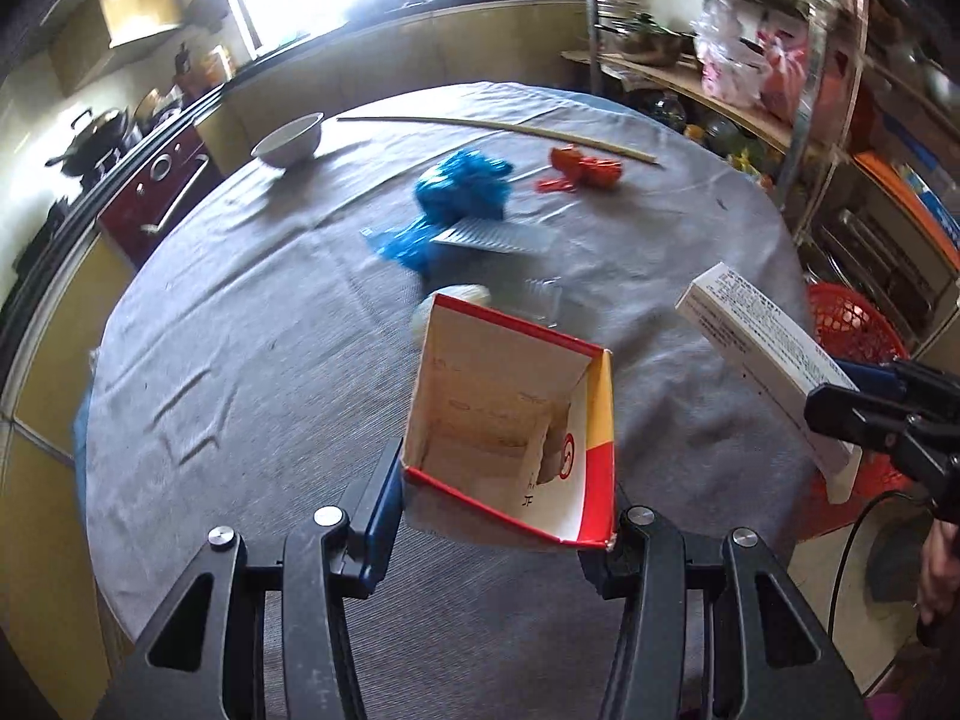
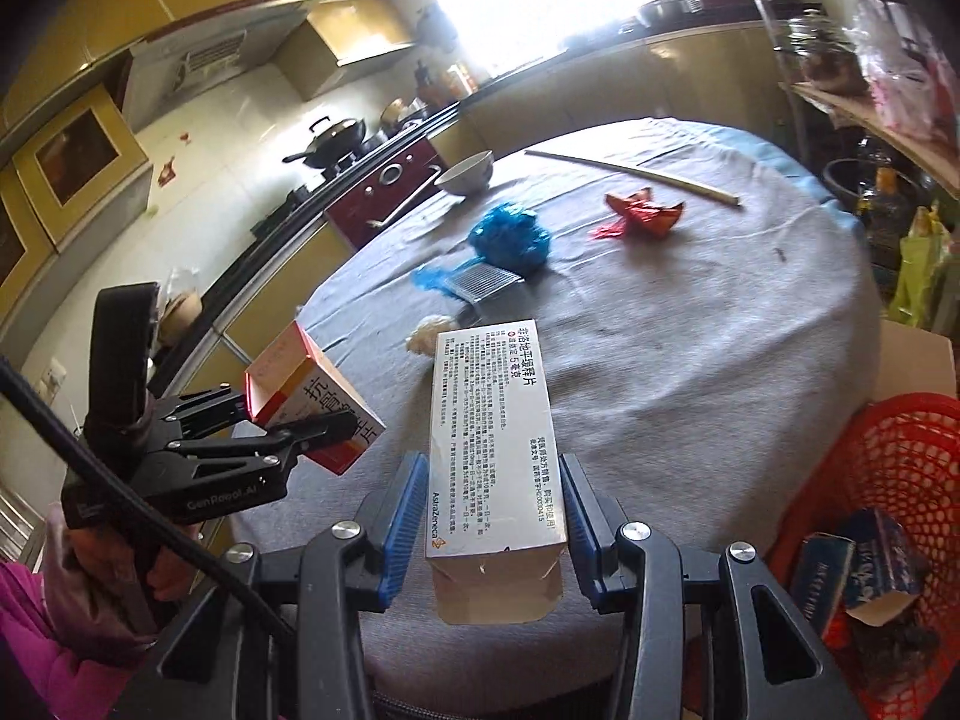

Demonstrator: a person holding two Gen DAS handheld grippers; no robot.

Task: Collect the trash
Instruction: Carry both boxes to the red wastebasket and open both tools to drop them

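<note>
An open red, white and yellow carton (image 1: 510,420) hangs above the grey-clothed round table (image 1: 240,360), and my left gripper (image 1: 504,480) is shut on it. In the right wrist view that left gripper (image 2: 300,426) and its carton (image 2: 312,384) are at the left. A long white medicine box (image 2: 489,420) is lifted off the table with my right gripper (image 2: 492,504) shut on it; the left wrist view shows this box (image 1: 762,342) and the right gripper (image 1: 852,414) at the right edge. On the table lie a crumpled blue bag (image 1: 462,186), a red wrapper (image 1: 582,171) and a tissue wad (image 1: 450,300).
A red mesh basket (image 2: 900,468) stands beside the table at the lower right with blue cartons (image 2: 852,564) in it. A white bowl (image 1: 291,138), a long stick (image 1: 498,129) and a comb-like piece (image 1: 492,237) lie on the table. A metal shelf rack (image 1: 810,90) stands behind.
</note>
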